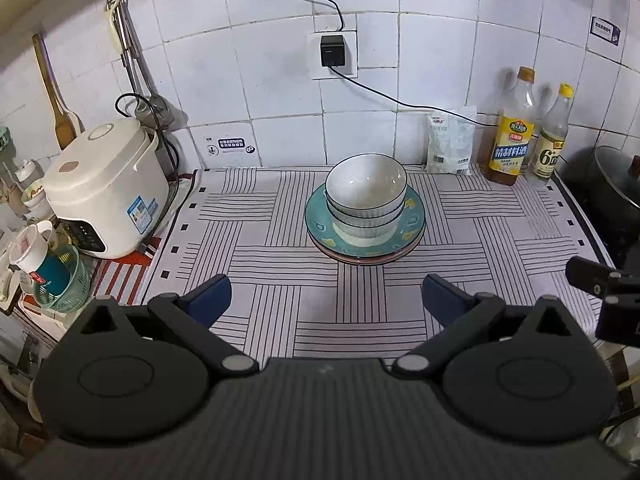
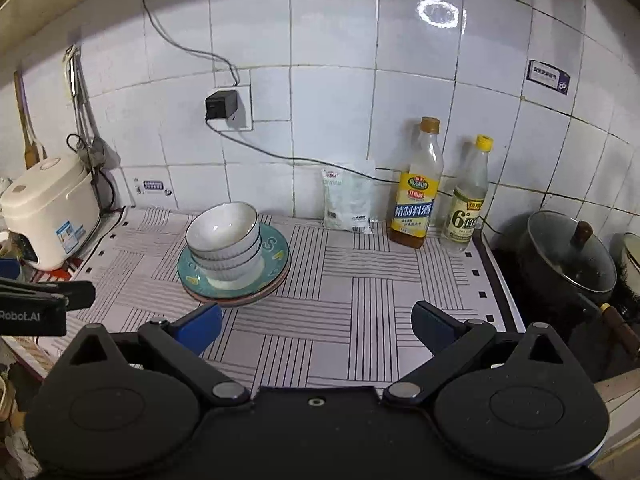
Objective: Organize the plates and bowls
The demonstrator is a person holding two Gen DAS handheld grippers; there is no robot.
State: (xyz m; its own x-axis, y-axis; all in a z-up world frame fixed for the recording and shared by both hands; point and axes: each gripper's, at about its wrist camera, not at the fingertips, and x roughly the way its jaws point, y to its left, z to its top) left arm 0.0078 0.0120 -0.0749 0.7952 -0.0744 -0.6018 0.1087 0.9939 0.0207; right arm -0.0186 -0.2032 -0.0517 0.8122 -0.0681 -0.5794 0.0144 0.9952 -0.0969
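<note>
Both the left hand-held gripper and right hand-held gripper are hanging wide, empty; the stacked white bowls on the teal plate look organized, so any approach should be coming in level at the rim.

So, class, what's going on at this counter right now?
A person holds two grippers over a striped mat. Both the left gripper and right gripper are open and hold nothing. The white bowls are nested in a stack on a teal plate, which sits on at least one more plate, pinkish at the rim. Nothing is being touched, and the dishes look already stacked.
</note>
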